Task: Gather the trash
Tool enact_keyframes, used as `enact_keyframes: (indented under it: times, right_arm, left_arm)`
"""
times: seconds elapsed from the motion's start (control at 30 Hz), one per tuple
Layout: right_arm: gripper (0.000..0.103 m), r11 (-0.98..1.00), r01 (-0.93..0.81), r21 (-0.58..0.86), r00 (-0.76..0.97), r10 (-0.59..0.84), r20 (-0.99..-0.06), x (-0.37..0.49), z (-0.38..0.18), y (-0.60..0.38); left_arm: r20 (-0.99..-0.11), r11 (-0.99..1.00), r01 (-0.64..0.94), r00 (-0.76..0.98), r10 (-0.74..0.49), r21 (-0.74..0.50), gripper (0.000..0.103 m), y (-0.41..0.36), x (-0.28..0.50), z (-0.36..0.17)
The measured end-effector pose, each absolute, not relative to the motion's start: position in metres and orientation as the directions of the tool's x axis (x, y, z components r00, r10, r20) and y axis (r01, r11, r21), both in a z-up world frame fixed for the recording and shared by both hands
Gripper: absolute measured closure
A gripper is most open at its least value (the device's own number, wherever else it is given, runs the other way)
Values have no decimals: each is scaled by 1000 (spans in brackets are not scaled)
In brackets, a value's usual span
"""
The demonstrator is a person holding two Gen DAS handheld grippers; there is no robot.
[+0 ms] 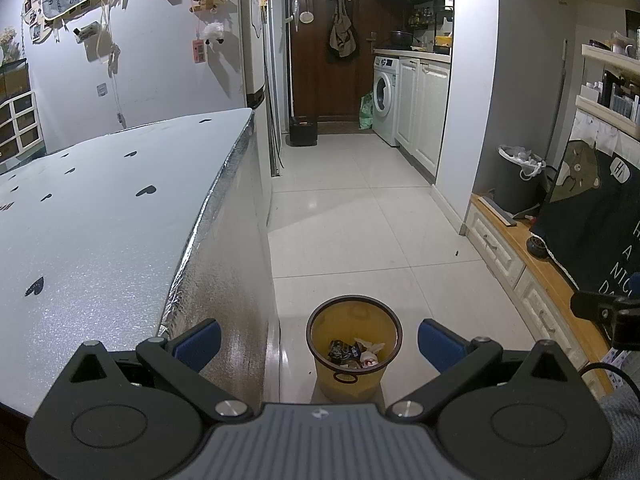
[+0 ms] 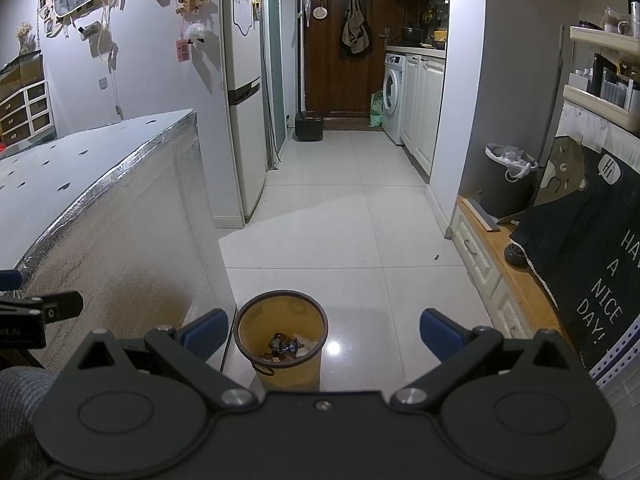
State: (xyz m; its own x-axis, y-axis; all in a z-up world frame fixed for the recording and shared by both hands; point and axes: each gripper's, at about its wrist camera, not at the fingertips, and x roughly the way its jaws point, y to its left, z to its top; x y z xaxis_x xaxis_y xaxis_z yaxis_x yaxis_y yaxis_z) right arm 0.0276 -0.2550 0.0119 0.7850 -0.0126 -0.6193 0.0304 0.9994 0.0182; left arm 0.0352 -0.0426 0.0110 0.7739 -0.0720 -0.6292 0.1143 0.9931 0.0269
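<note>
A small yellow bin (image 1: 354,376) with a dark rim stands on the white tiled floor beside the table, and it shows in the right wrist view too as the yellow bin (image 2: 280,372). Crumpled wrappers and paper, the trash (image 1: 354,353), lie at its bottom; the same trash (image 2: 286,347) appears from the right. My left gripper (image 1: 319,342) hovers above the bin, open, nothing between its blue pads. My right gripper (image 2: 324,336) is also open and empty, with the bin below its left finger. Part of the other gripper (image 1: 608,312) pokes in at the right edge.
A table (image 1: 100,216) covered in silvery sheet with black heart marks fills the left. A low wooden cabinet (image 2: 516,280) with a dark printed cloth (image 2: 592,248) runs along the right. A grey lined bin (image 2: 508,176), fridge (image 2: 244,92), washing machine (image 2: 394,96) and dark door (image 2: 340,40) lie ahead.
</note>
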Motion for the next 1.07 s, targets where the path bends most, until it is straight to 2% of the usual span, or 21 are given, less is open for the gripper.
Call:
enact_keyframes:
  times: [1.07]
  right_arm:
    - [0,999,32,14,785,-16,-619,26,12,-261]
  left_arm:
    - [-626,991,132,775,-91,20,0,-43,34,12]
